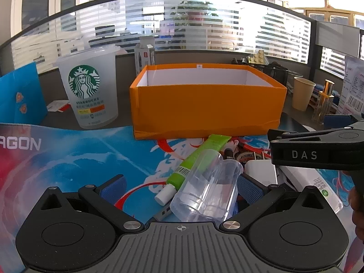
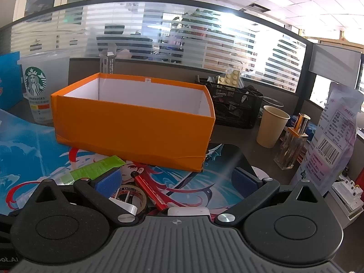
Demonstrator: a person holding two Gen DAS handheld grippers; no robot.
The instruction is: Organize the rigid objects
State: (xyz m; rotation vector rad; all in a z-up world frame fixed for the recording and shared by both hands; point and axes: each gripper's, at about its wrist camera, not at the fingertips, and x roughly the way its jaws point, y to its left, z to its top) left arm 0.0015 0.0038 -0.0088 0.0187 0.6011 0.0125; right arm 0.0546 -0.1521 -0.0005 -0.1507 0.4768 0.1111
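Note:
An open orange box [image 1: 207,107] with a white inside stands on the printed mat; it also shows in the right wrist view [image 2: 134,125]. My left gripper [image 1: 180,187] is open, its blue pads on either side of a clear plastic measuring cup [image 1: 207,191] lying on its side, next to a green tube [image 1: 195,161]. My right gripper [image 2: 175,179] is open and empty above a roll of tape [image 2: 132,195], a red pen [image 2: 150,191] and a white flat object [image 2: 188,211]. The green tube [image 2: 95,169] lies to its left. The right gripper's body [image 1: 318,147] shows at the left view's right side.
A Starbucks cup [image 1: 87,88] and a blue folder [image 1: 20,97] stand left of the box. A paper cup [image 2: 271,126], a black mesh organizer [image 2: 236,107], a gold-capped bottle [image 2: 293,143] and a printed bag [image 2: 334,136] stand to the right. A white device [image 1: 261,170] lies right of the clear cup.

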